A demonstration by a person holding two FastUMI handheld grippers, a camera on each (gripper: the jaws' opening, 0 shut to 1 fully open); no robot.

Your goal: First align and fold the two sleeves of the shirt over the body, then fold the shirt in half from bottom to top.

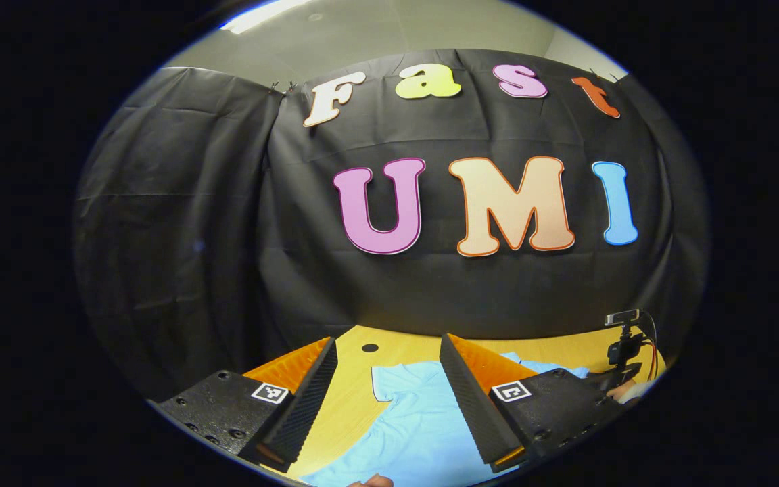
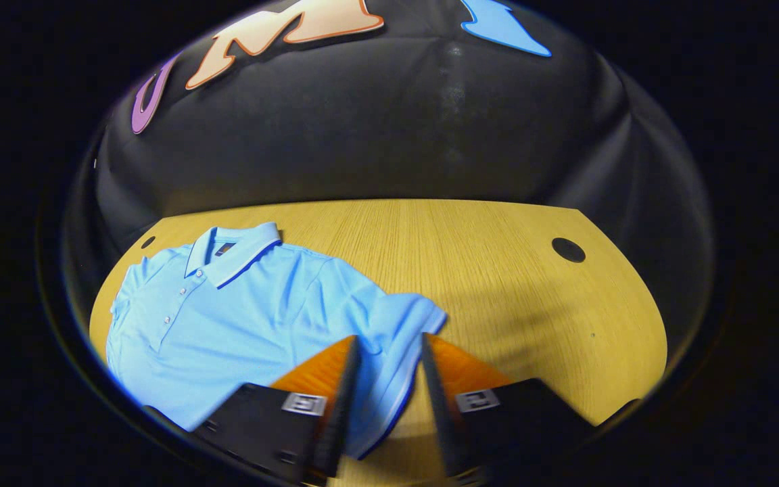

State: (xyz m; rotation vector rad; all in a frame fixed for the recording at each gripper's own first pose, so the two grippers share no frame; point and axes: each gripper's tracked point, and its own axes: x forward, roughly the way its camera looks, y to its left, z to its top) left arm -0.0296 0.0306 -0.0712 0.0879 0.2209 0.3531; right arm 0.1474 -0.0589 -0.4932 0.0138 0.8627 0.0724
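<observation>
A light blue polo shirt [image 2: 241,318] lies flat on the wooden table [image 2: 498,284], collar [image 2: 235,254] toward the wall, buttons facing up. Its right-hand sleeve [image 2: 399,325], edged with a dark trim, runs in between the fingers of my right gripper [image 2: 389,341], whose jaws stand partly apart around the cloth, low over the table. My left gripper [image 1: 387,340] is held higher, open wide and holding nothing. Below it lie the other sleeve and the side of the shirt [image 1: 416,419].
Round cable holes [image 2: 569,249] [image 2: 148,241] sit near the table's far corners, one also in the left gripper view [image 1: 370,348]. A black device on a mount [image 1: 623,338] and a hand [image 1: 633,391] show at the right. Bare wood [image 2: 531,325] stretches right of the shirt.
</observation>
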